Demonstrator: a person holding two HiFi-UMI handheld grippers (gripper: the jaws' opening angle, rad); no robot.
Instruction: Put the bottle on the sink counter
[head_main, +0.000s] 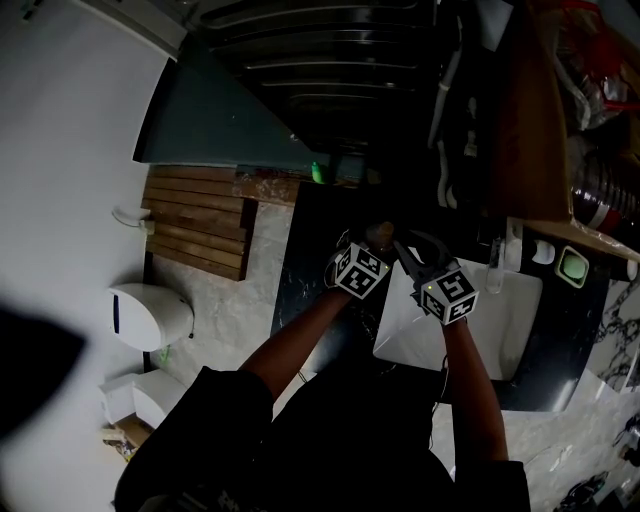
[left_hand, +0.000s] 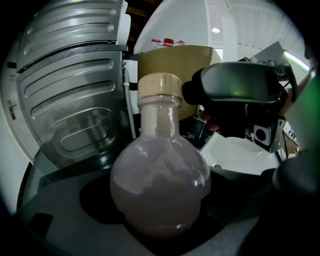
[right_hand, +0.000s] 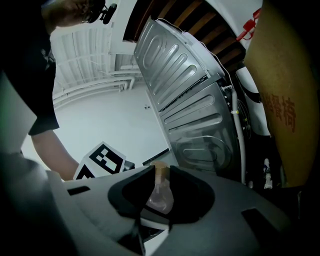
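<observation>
capped round bottle (left_hand: 159, 175) clamped in left tool (head_main: 372, 250), right tool (right_hand: 157, 189) just beside

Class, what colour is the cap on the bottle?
Pale tan; the cap on the bottle shows best in the left gripper view.

Count, all views:
bottle (left_hand: 159, 190) – 1, with one cap
claws – 2: left claw (head_main: 375, 245), right claw (head_main: 408, 252)
marker cubes – 2: left cube (head_main: 360, 272), right cube (head_main: 450, 293)
forearms – 2
white sink basin (head_main: 510, 310) – 1
dark surface (head_main: 310, 260) – 1
toilet (head_main: 150, 315) – 1
wooden slat mat (head_main: 195, 220) – 1
cardboard box (left_hand: 170, 62) – 1
</observation>
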